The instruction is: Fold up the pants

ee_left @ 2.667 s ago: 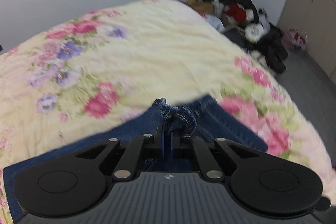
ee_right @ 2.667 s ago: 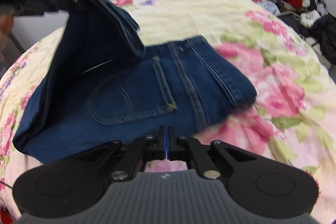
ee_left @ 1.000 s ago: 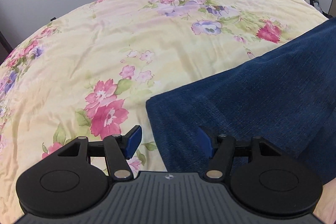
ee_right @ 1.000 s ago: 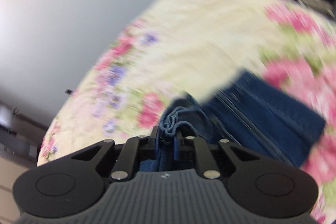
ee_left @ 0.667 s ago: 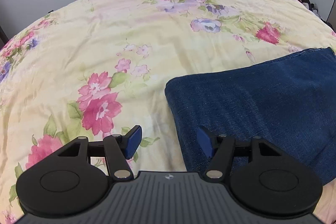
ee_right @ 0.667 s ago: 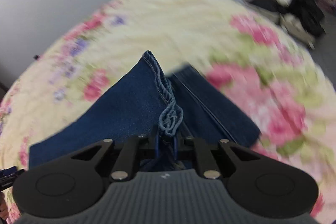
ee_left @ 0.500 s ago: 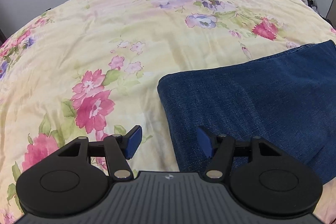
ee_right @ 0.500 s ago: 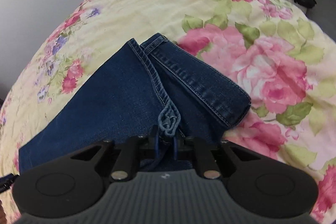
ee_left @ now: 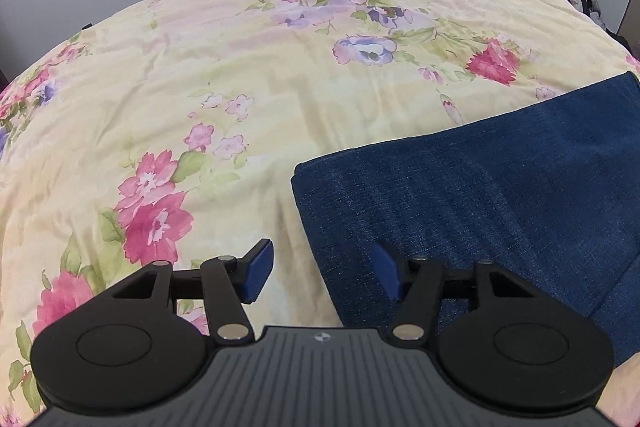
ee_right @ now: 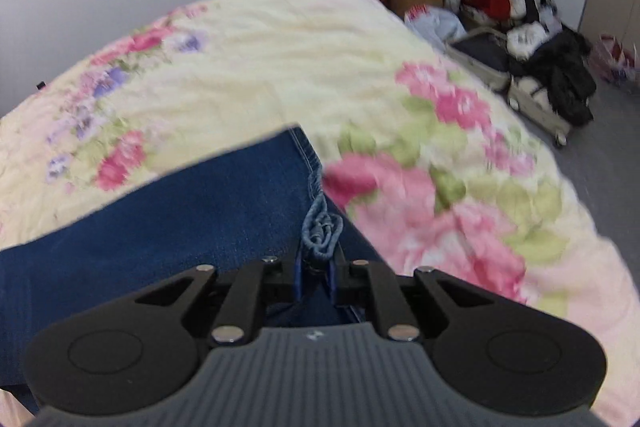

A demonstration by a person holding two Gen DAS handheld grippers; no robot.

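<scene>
Loads of open bed [ee_left: 280, 75] out front and to the left of the left hand-held gripper [ee_left: 322, 269], just flat floral cover with nothing lying on it. Off to its right the folded pants [ee_left: 500, 195] take up that side. Over on the right hand-held gripper's [ee_right: 315, 277] side, the bed edge drops to the floor, where a clothes pile [ee_right: 520, 39] and open suitcase [ee_right: 484, 63] crowd the far corner.

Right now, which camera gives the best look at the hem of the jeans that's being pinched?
The right wrist view. There the bunched hem sits directly between the fingers of the right claw, shut on it, though slightly blurred. The left wrist view shows only the flat folded jeans beside the open left claw, with no hem visible.
</scene>
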